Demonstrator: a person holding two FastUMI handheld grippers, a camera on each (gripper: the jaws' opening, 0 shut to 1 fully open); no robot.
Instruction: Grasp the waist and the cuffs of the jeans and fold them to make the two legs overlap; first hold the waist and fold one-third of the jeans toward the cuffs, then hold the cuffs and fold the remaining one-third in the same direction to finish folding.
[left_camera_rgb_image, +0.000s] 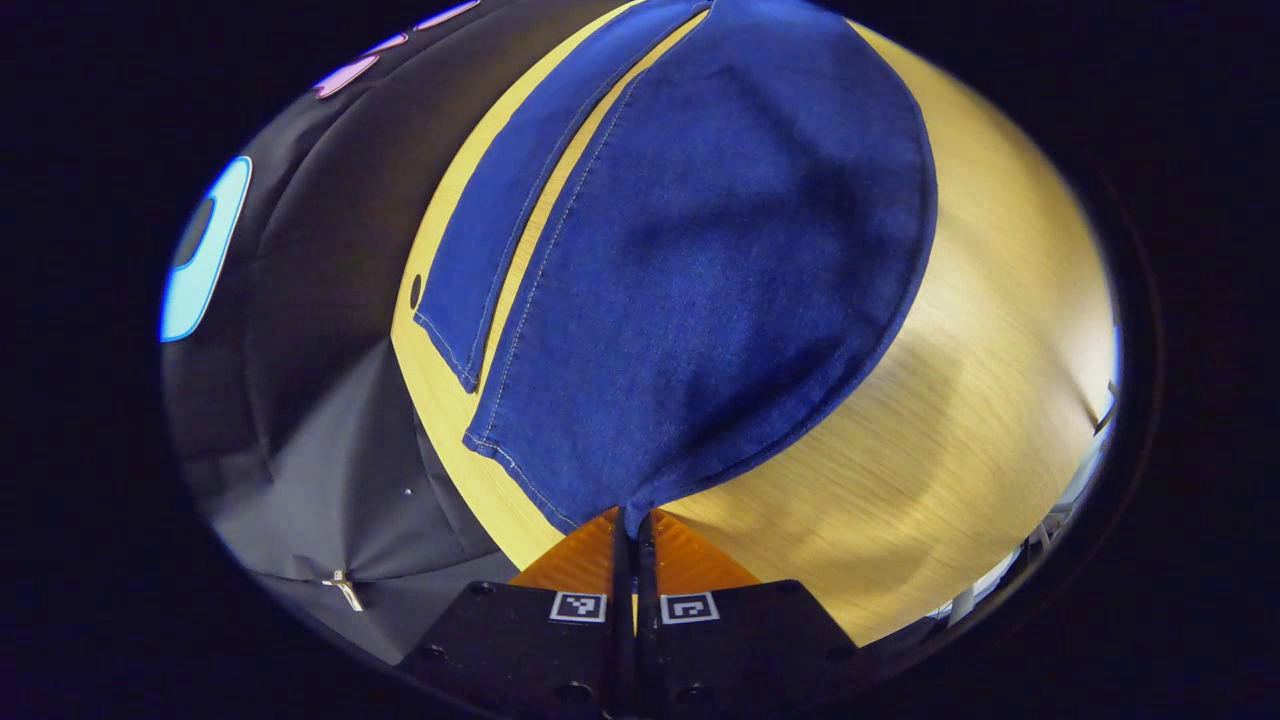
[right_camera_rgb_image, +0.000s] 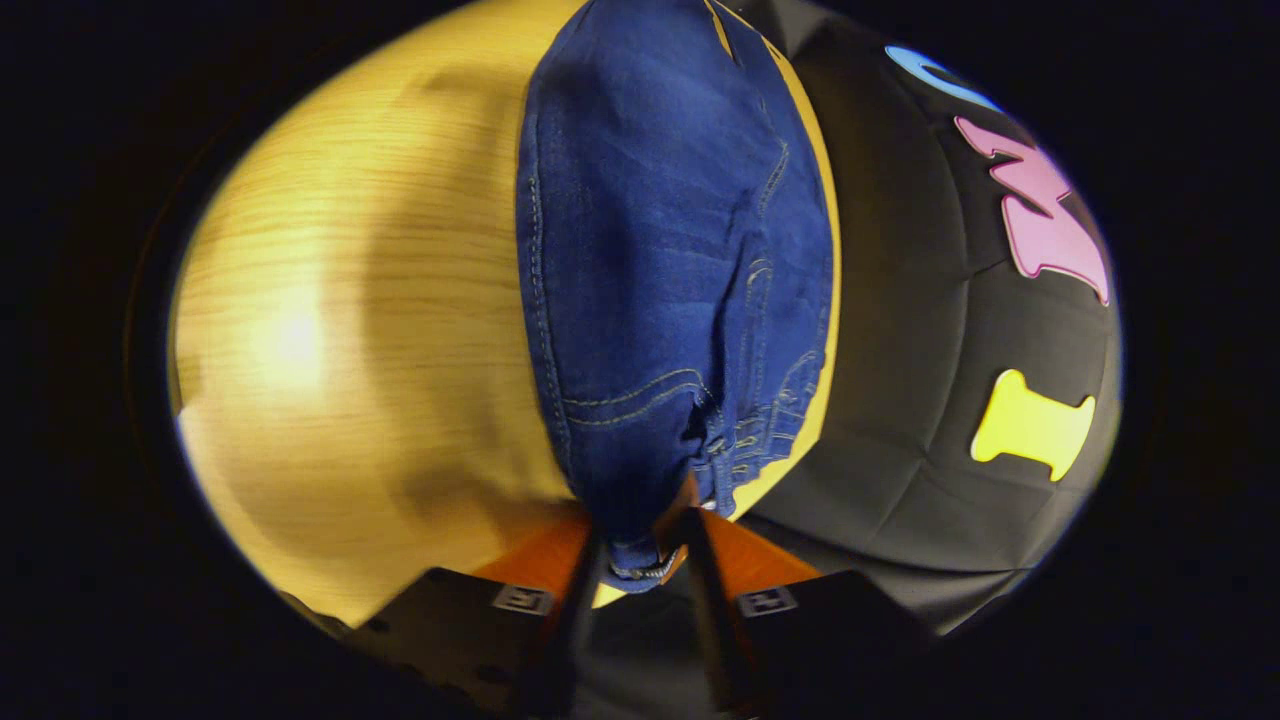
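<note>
On my left gripper (left_camera_rgb_image: 634, 525) the jaws are clenched almost together, pinching a thin corner of the jeans (left_camera_rgb_image: 700, 260) at the cuff end; from that pinch the near leg fans out flat and wide away from me, its stitched hem (left_camera_rgb_image: 515, 465) running off to the left of the jaws. Beyond it I see the second leg (left_camera_rgb_image: 510, 210) lying alongside as a narrower strip, a slim line of wood showing between the two, so they are not overlapping here. Both legs rest on the light wooden tabletop (left_camera_rgb_image: 960, 400), and the black booth wall (left_camera_rgb_image: 320, 400) sits past the tabletop's left edge. On my right gripper (right_camera_rgb_image: 640, 560) the jaws stand a little apart with the bunched waist of the jeans (right_camera_rgb_image: 670, 250) clamped between them, the waistband edge (right_camera_rgb_image: 640, 572) poking down past the fingertips. From there the denim rises away from me, with pocket stitching and belt loops just above the grip. The tabletop (right_camera_rgb_image: 350, 330) spreads to the left of the cloth and the black wall (right_camera_rgb_image: 920, 350) to the right
</note>
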